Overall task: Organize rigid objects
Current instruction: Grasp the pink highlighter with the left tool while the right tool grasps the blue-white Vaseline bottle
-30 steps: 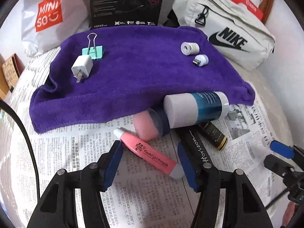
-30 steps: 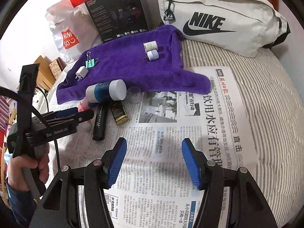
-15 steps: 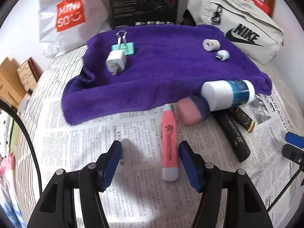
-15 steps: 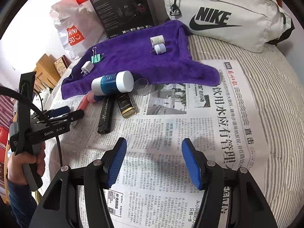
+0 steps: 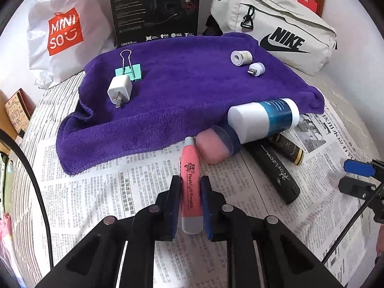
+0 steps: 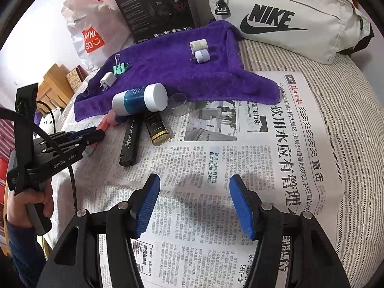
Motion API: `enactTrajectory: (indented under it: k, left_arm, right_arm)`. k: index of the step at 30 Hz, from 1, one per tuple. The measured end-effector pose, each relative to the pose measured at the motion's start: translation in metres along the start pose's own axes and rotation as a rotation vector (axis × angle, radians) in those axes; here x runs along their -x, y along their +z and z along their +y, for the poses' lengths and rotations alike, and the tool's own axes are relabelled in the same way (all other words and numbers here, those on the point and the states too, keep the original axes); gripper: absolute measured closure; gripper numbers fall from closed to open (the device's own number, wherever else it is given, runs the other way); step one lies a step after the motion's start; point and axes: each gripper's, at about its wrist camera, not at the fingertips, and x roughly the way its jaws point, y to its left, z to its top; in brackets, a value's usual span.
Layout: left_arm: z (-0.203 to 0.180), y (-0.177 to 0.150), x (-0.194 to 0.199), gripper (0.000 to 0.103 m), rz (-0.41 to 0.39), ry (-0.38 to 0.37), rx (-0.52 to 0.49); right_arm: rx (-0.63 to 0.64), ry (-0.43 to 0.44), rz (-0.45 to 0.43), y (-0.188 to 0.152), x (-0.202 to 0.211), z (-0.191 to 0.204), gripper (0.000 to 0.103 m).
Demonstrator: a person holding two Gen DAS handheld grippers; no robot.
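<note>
Left gripper (image 5: 190, 200): jaws have just closed on the pink flashlight earpick pen (image 5: 190, 187), blue pads pressing both sides of its lower half; the pen lies lengthwise on the newspaper (image 5: 96, 192), white cap nearest the camera, far tip touching the pink-ended tube (image 5: 213, 147). Right gripper (image 6: 194, 206): jaws stand part-way apart with nothing between them, hovering over bare newspaper print at the near right. A hand (image 6: 28, 206) at the left edge of the right wrist view holds the left gripper's handle. White-and-teal bottle (image 5: 264, 120): lying on its side at the near edge of the purple towel (image 5: 180, 91), resting over the pink-ended tube. Black tube lettered "Horizon" (image 5: 273, 170): on the newspaper, right of the pen, pointing near-right. Dark gold-capped tube (image 5: 288, 147): just beside the black tube, on its far side. Clear plastic cup (image 6: 177, 102): on its side right of the bottle, at the towel's edge. On the towel, far left: white plug adapter (image 5: 120, 90) touching a mint binder clip (image 5: 128, 70). On the towel, far right: white tape roll (image 5: 241, 57) and small white USB lamp (image 5: 256, 68), close together. Behind the towel: white Miniso bag (image 5: 62, 36), black Edifier box (image 5: 156, 9), grey Nike bag (image 5: 283, 31).
</note>
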Motion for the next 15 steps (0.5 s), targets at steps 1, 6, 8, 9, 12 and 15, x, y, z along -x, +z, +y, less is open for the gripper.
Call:
enactTrajectory:
  k: [1, 6, 8, 9, 12, 15]
  left_arm:
    - [-0.001, 0.001, -0.001, 0.086, 0.002, 0.007, -0.01]
    - [-0.004, 0.005, -0.004, 0.086, 0.0, 0.013, -0.027]
    - [-0.003, 0.007, -0.005, 0.086, -0.005, 0.002, -0.023]
    - [-0.002, 0.007, -0.005, 0.087, -0.008, -0.006, -0.018]
    - [0.004, 0.005, -0.004, 0.087, -0.011, -0.019, -0.002]
    - [0.015, -0.002, 0.0, 0.087, -0.013, -0.002, 0.017]
  right_arm:
    - [0.001, -0.002, 0.002, 0.0, -0.001, 0.001, 0.043]
    - [0.008, 0.01, 0.007, 0.006, -0.005, 0.004, 0.043]
    - [0.024, 0.004, 0.003, 0.012, -0.005, 0.007, 0.043]
    - [0.032, 0.001, 0.001, 0.014, -0.005, 0.009, 0.043]
    - [0.069, -0.01, -0.011, 0.024, -0.005, 0.019, 0.043]
    - [0.077, 0.004, -0.022, 0.032, -0.008, 0.028, 0.035]
